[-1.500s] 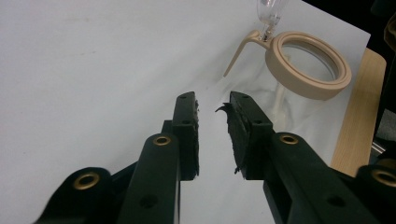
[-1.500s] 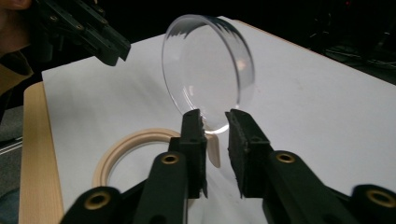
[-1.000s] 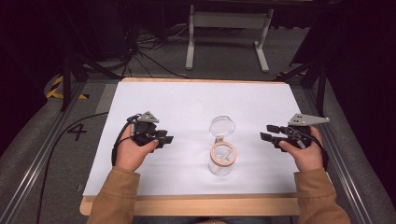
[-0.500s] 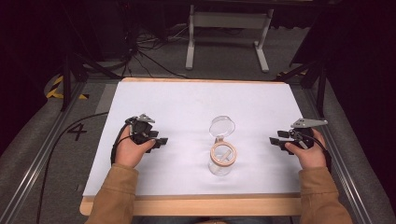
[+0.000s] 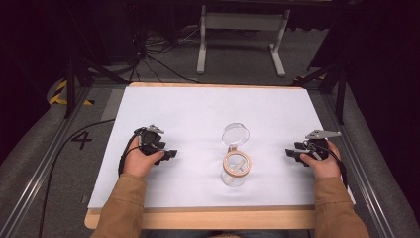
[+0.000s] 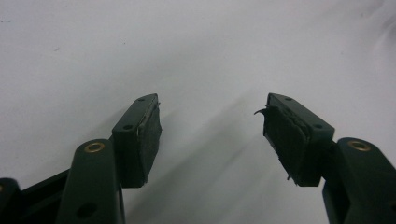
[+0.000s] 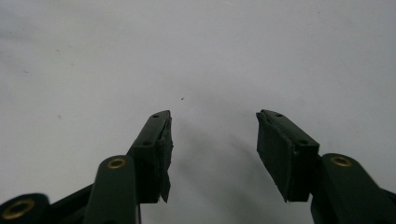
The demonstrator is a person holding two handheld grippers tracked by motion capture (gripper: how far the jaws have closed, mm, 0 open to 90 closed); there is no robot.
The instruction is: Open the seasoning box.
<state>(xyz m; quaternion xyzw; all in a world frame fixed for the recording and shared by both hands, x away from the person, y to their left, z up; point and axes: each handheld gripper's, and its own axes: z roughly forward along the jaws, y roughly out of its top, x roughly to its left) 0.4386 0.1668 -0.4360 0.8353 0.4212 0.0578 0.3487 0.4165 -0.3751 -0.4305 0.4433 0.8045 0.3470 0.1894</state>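
A clear glass jar (image 5: 236, 168) with a tan ring at its mouth stands near the table's front middle, its hinged clear lid (image 5: 236, 133) flipped open behind it. My left gripper (image 5: 171, 154) rests low on the white table to the jar's left, held in a hand. Its jaws point toward the jar. In the left gripper view its gripper (image 6: 212, 121) is open with only white surface between the pads. My right gripper (image 5: 289, 153) lies to the jar's right, pointing at it. In the right gripper view that gripper (image 7: 214, 135) is open and empty.
The white sheet (image 5: 198, 114) covers a wooden table (image 5: 198, 218) with its edge at the front. A black cable (image 5: 54, 163) trails off the left side over grey floor. A metal stand (image 5: 242, 29) and dark frame legs sit beyond the far edge.
Both hands have drawn back and lowered toward the table's front. The right gripper slid outward to the right. The jar has not moved.
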